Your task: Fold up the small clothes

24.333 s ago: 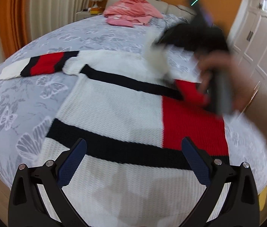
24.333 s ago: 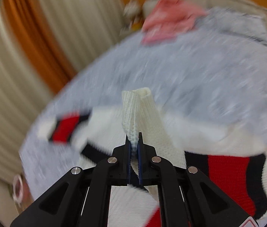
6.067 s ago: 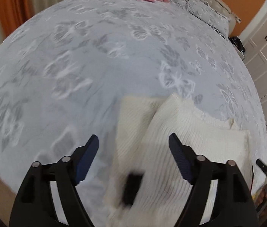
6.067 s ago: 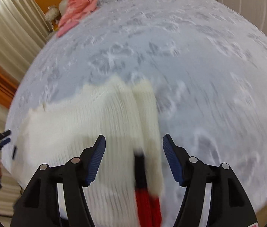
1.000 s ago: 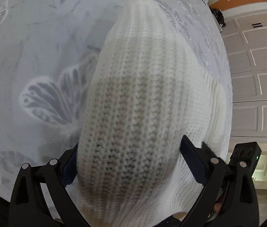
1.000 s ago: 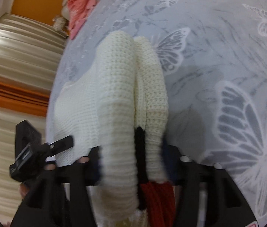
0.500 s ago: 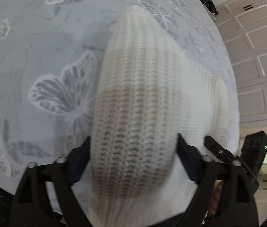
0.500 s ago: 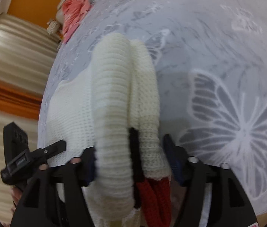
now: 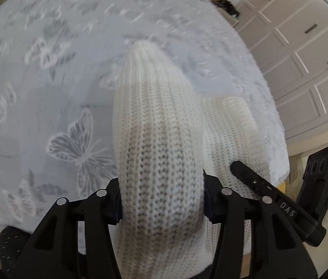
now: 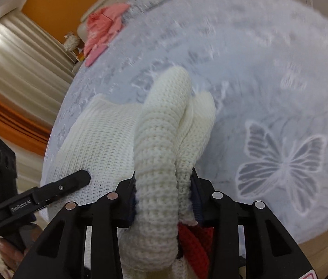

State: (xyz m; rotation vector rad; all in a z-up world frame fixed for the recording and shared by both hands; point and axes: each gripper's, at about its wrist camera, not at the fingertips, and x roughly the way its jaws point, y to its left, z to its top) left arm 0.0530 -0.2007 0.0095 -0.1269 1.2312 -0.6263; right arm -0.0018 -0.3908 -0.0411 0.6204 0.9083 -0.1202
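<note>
Two tongs, one sweater

The left tongs (image 9: 161, 202) and right tongs (image 10: 164, 200) have just squeezed shut on one folded white knitted sweater (image 9: 159, 139), low in both frames, over the grey butterfly bed cover (image 9: 54, 74).

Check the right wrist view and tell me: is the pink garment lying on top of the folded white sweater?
No. The pink garment lies far off by the headboard, apart from the white sweater clamped in the right hand-held gripper.

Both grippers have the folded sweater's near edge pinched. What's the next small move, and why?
Probably carry both ends forward over the far half and lay them down. The left gripper and right gripper, jaws having just closed, clamp the thick white knit sweater, whose far end seems to rest on the butterfly bedspread, so one more fold looks due.
</note>
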